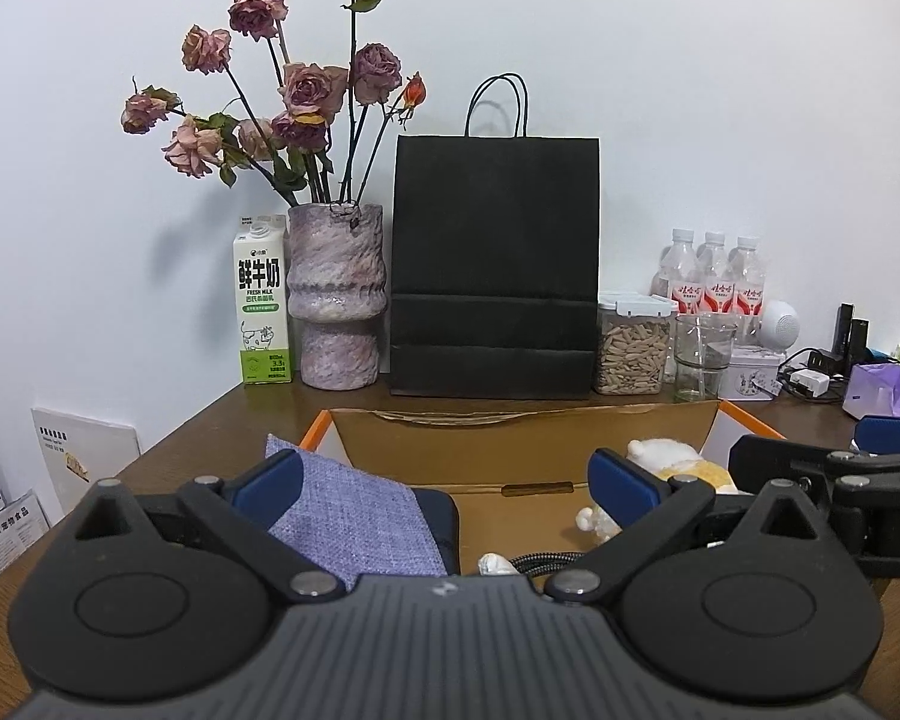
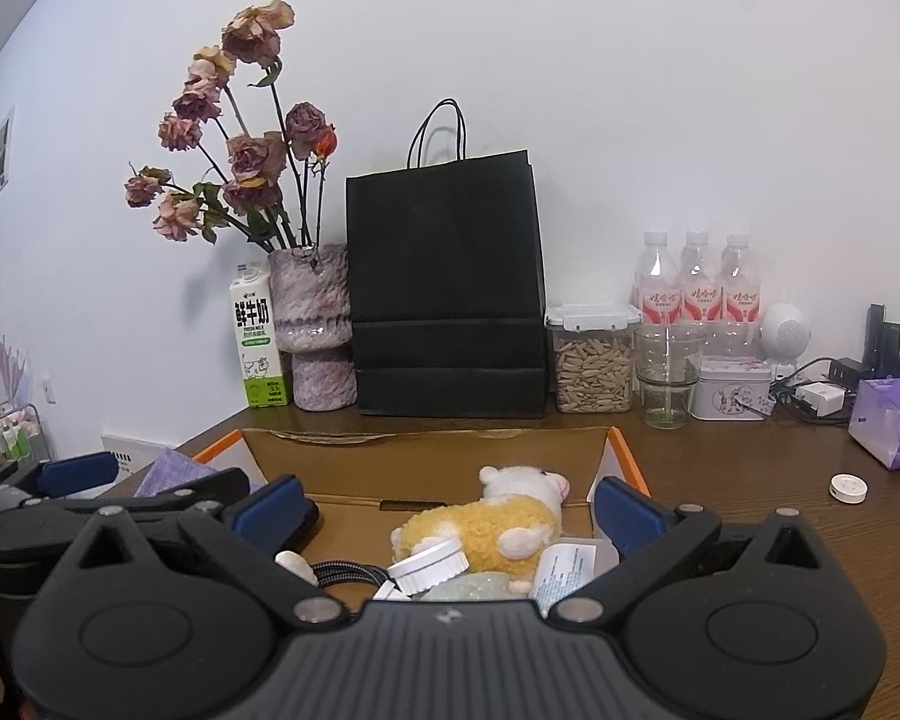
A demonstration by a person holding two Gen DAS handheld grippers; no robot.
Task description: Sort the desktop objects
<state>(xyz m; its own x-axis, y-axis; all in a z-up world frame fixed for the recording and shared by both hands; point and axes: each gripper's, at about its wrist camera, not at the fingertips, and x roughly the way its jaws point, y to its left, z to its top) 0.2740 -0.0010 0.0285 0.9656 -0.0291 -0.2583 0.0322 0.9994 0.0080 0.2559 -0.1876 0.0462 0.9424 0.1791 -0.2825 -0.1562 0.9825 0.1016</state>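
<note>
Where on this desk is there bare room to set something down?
Bare wood lies right of the cardboard box, between it, the purple pack and the small white cap. The back row, from milk carton to bottles, is crowded.

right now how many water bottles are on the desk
3. They stand in a row at the wall, behind the seed jar and the glass: left bottle, middle bottle, right bottle. More could be hidden behind them.
</note>
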